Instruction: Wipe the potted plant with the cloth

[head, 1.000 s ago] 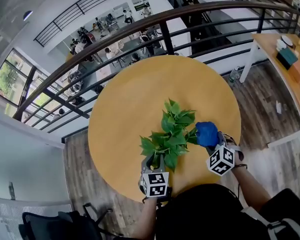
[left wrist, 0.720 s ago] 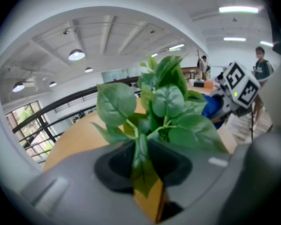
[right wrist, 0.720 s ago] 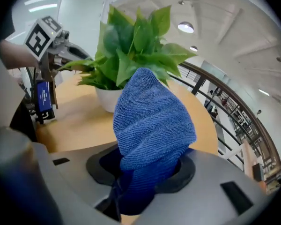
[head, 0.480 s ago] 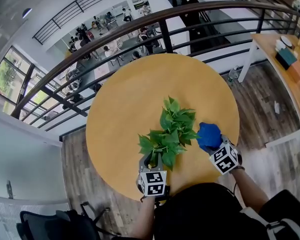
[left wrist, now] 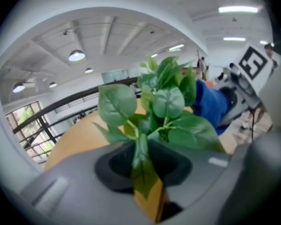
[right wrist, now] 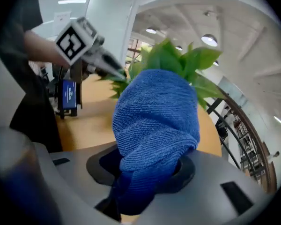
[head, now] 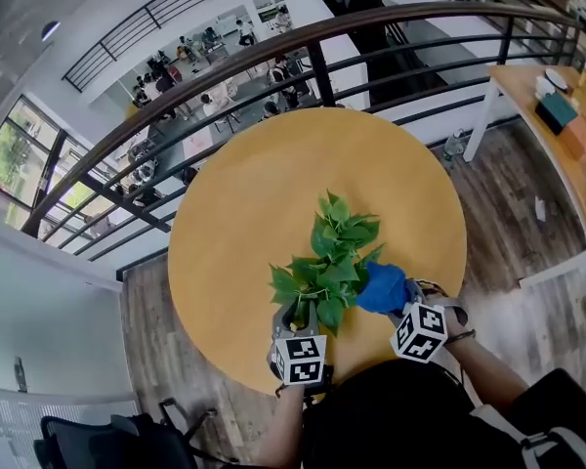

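One round yellow table (head: 254, 193) stands on a wooden floor (head: 508, 203) beside a black railing (head: 273, 42) above a lower hall (head: 225, 37). A second table (head: 527, 91) sits off right. One potted plant (head: 332, 257) stands near the round table's near edge. The left gripper (head: 303, 316) pinches its low leaf. The right gripper (head: 400, 306) clamps one blue cloth (head: 383, 287), up against the right-hand leaves.

Fingers (left wrist: 70, 186) of the left gripper (left wrist: 146, 182) pinch a potted plant (left wrist: 166, 102) leaf — blue cloth (left wrist: 214, 104) just beyond.

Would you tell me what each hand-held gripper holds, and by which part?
Right hand-held gripper: cloth, by its bunched end. Left hand-held gripper: plant, by a low leaf.
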Tool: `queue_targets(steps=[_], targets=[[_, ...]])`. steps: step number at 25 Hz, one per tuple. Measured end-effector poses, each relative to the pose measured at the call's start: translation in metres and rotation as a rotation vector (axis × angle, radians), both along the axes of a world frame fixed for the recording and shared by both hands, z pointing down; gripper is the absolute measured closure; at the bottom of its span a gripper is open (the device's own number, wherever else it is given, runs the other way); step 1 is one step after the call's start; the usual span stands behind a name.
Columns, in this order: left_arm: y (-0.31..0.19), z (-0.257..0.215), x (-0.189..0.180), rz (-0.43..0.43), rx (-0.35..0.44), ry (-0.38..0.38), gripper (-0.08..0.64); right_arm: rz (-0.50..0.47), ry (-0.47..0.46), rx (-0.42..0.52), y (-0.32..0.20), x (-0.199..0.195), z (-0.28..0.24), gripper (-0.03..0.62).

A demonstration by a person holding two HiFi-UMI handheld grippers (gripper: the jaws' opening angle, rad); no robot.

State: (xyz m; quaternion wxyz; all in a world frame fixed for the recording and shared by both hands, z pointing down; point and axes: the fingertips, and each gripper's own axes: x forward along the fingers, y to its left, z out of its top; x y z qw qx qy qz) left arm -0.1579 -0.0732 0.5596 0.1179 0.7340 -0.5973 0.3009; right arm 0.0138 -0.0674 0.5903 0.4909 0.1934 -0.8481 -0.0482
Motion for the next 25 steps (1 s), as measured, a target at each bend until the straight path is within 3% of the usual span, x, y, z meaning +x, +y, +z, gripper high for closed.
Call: queue_targets(steps=[4,10,12,17,21,25], targets=[[0.001,-0.001,0.000,-0.001,-0.002,0.002,0.474,0.006,0.111,-0.134,0.021,0.017,0.051,0.422],[0.001,-0.002,-0.001,-0.006,-0.002,0.003,0.486,-0.061,0.242,-0.194,0.035,0.040,0.062,0.422],[0.003,-0.001,0.001,-0.006,0.001,0.003,0.491,-0.060,0.237,-0.167,0.033,0.047,0.061,0.422],[0.003,0.001,-0.003,-0.030,-0.004,0.007,0.523,0.028,0.030,0.016,-0.006,0.030,0.007,0.422],[0.003,0.003,-0.005,-0.043,-0.015,0.006,0.525,0.099,-0.291,0.114,-0.025,0.017,-0.063,0.422],[0.003,0.005,-0.008,-0.052,-0.025,0.012,0.528,0.118,-0.590,0.145,-0.033,0.011,-0.137,0.422]])
